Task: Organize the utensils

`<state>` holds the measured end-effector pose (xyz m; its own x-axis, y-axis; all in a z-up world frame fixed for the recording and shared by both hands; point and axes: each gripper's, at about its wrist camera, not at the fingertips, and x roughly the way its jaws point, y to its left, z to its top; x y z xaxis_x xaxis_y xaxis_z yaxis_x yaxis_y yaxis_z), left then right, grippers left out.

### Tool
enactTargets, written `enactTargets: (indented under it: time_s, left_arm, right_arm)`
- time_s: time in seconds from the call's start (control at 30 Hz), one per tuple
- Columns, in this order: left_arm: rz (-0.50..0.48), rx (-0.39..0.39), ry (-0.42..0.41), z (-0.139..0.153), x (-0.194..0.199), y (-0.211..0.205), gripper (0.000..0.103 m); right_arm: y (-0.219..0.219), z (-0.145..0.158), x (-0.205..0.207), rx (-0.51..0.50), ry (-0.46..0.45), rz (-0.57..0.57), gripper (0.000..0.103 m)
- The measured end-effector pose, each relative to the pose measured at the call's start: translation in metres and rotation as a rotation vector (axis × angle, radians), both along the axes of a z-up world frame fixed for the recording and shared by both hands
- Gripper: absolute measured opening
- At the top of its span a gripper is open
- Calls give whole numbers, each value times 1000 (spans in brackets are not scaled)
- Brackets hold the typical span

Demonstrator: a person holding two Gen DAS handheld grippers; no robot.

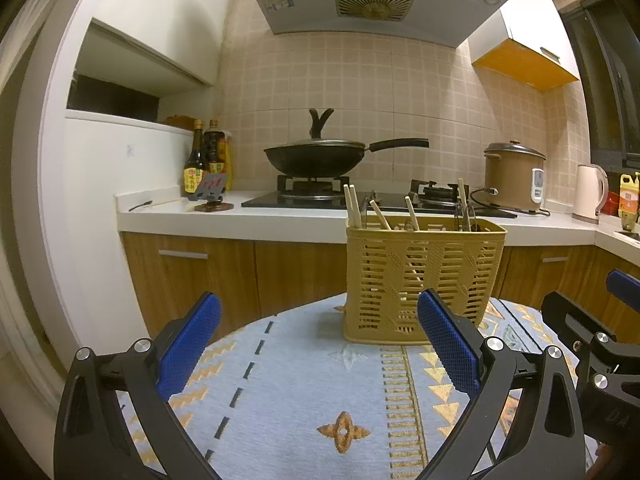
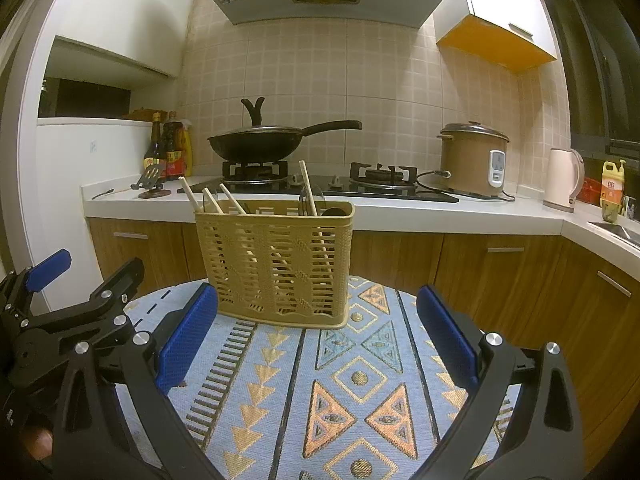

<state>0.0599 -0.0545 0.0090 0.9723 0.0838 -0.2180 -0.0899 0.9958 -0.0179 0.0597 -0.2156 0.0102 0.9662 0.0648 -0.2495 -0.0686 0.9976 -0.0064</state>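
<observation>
A yellow slotted utensil basket (image 1: pixel 420 280) stands upright at the far edge of a round table with a blue patterned cloth (image 1: pixel 304 384). It also shows in the right wrist view (image 2: pixel 276 264). Several wooden chopsticks (image 1: pixel 354 206) and dark utensils (image 1: pixel 466 216) stick out of its top; the chopsticks also show in the right wrist view (image 2: pixel 308 188). My left gripper (image 1: pixel 320 340) is open and empty, short of the basket. My right gripper (image 2: pixel 316 334) is open and empty, just in front of the basket. Each gripper shows at the other view's edge.
Behind the table runs a kitchen counter (image 2: pixel 400 210) with a wok (image 2: pixel 256 144) on a gas stove, sauce bottles (image 2: pixel 168 152), a rice cooker (image 2: pixel 472 158) and a kettle (image 2: pixel 564 180). Wooden cabinet doors (image 2: pixel 500 268) stand below it.
</observation>
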Motion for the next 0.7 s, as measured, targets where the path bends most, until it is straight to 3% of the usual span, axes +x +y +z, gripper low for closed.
enactTargets:
  time_s: [0.7]
  left_arm:
    - [-12,-7,10,-1,2,0,95]
  right_arm:
    - [0,-3,1,2,6,-2,95]
